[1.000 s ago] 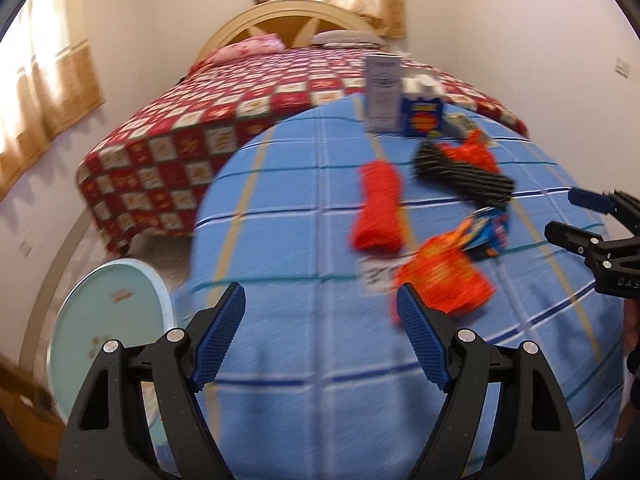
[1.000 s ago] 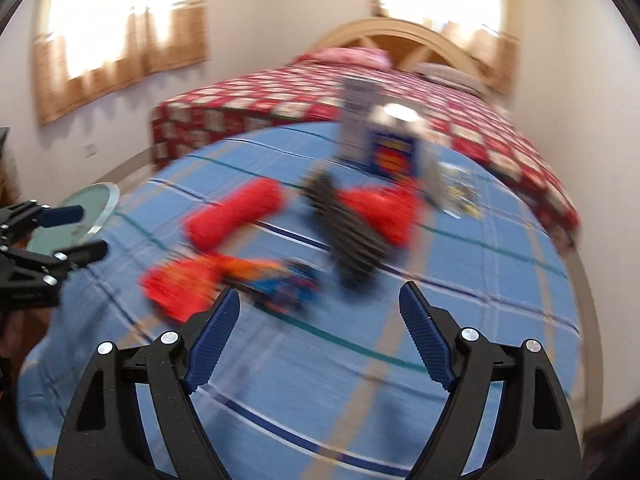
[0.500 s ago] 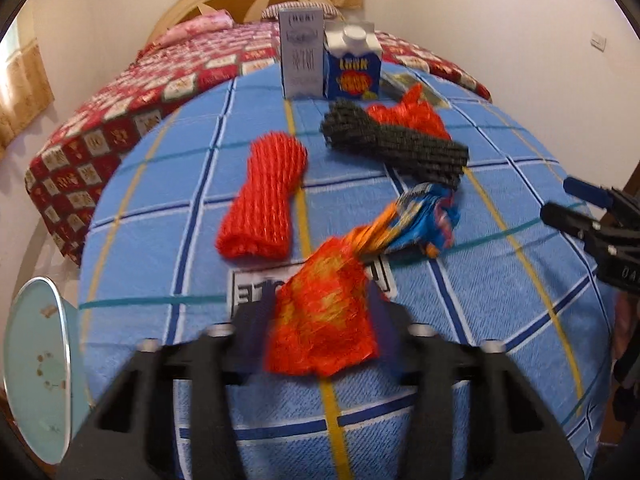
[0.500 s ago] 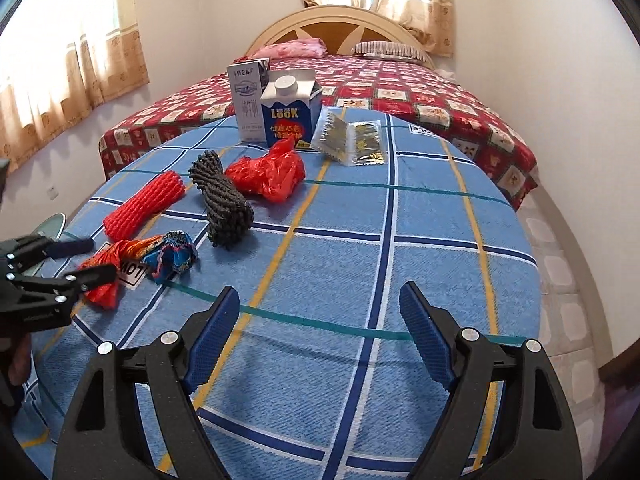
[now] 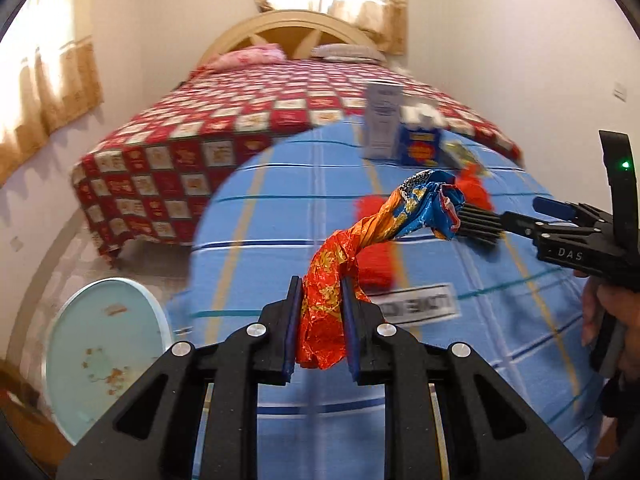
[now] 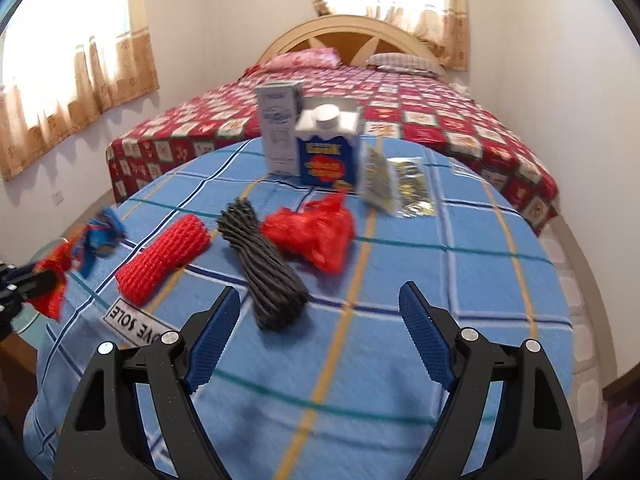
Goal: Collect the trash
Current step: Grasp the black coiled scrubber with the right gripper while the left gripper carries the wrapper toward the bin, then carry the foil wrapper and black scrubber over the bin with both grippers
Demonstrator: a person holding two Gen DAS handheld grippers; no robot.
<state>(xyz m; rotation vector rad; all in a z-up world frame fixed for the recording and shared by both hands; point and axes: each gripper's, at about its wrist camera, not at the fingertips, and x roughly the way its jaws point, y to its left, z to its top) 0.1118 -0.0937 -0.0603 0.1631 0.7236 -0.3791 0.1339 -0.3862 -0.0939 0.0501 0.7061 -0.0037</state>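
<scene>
Between the two blue-padded fingers (image 5: 294,328) of the left gripper (image 5: 320,330), a twisted foil wrapper (image 5: 352,256) is pinched at its red-and-gold end; the jaws are closing on it, and the pads already press against both sides. The wrapper rises clear of the surface (image 5: 280,208), and its orange middle and crumpled blue tip arch up and away towards the far right. In the right wrist view the same wrapper (image 6: 76,252) hangs blurred off the left edge of the surface, with the left gripper dark below it.

The right gripper (image 6: 320,336) hovers over the near part of the surface with its fingers (image 6: 426,336) spread wide and nothing between them. Just beyond its left finger lies a black mesh bundle (image 6: 264,264). A red mesh roll (image 6: 166,260) lies to the left of the bundle, a crumpled red net (image 6: 316,232) to its right, each close beside it. Near the far edge stand a white carton (image 6: 280,128) and a blue carton (image 6: 330,152), touching or nearly so; two clear packets (image 6: 396,186) lie just right of the blue one. A white label (image 6: 140,326) with black lettering lies on the blue checked cloth near the left edge.

Off the left edge, lower down, sits a round pale-green bin (image 5: 104,352). Beyond the far edge stands a bed (image 6: 420,108) with a red checked cover.
</scene>
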